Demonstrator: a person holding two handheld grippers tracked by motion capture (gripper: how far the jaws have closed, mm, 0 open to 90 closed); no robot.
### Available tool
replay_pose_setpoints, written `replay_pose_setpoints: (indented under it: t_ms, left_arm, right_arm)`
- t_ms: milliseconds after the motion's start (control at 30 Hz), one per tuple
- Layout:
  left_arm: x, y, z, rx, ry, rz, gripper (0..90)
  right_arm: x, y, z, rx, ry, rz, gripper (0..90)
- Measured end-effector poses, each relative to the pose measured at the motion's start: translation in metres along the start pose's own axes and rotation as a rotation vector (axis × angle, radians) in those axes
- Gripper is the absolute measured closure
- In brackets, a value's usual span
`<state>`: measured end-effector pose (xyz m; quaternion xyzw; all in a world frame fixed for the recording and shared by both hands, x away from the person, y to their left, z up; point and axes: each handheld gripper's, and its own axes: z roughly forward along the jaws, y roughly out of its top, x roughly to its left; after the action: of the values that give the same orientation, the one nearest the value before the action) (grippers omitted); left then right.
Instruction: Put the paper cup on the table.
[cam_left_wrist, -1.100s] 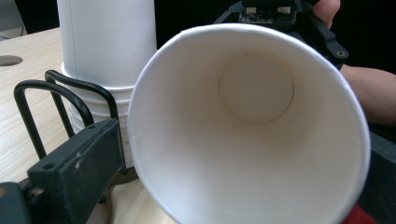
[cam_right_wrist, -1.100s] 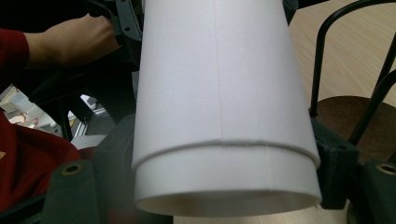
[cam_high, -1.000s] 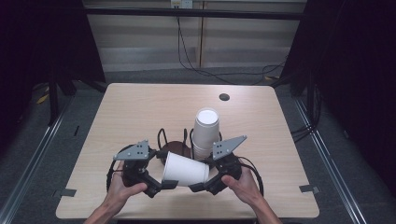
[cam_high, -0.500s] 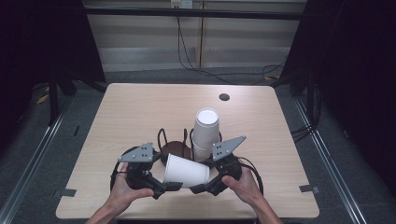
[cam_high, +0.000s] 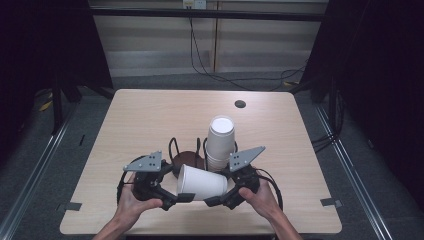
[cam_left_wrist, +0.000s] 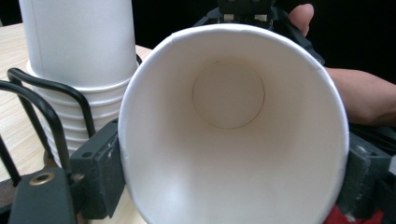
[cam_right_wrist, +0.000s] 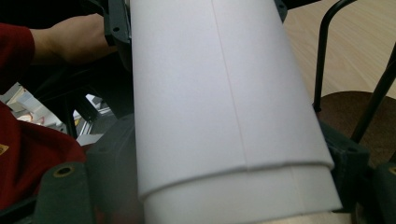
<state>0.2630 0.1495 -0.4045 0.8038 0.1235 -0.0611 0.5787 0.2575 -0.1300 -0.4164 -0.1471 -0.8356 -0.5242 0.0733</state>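
Observation:
A white paper cup (cam_high: 202, 182) lies on its side in the air over the table's near edge, between my two grippers. In the left gripper view its open mouth (cam_left_wrist: 233, 140) faces me. My left gripper (cam_high: 176, 192) has just been closing, and its pads (cam_left_wrist: 100, 172) now press the rim from both sides. My right gripper (cam_high: 217, 197) has just been opening. In the right gripper view the cup's base end (cam_right_wrist: 219, 93) sits between its spread jaws, and the fingers (cam_right_wrist: 348, 158) stand beside the cup wall.
A stack of white cups (cam_high: 221, 142) stands in a black wire holder (cam_high: 187, 152) with a brown base, just behind the grippers. A small dark round spot (cam_high: 240, 104) marks the far part of the wooden table (cam_high: 150, 115). Cables lie on the floor beyond.
My left gripper has edged in toward the cup's mouth and its jaws have come together on the rim. The cup and both hands have barely shifted.

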Motion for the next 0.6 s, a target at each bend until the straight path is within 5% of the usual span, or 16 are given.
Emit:
replay_pose_setpoints:
  t_ms: [600]
  left_arm:
    - [0.006,0.001,-0.015,0.024,0.043,-0.042,14.6]
  right_arm:
    - [-0.002,-0.002,-0.016,-0.049,-0.084,0.033,14.0]
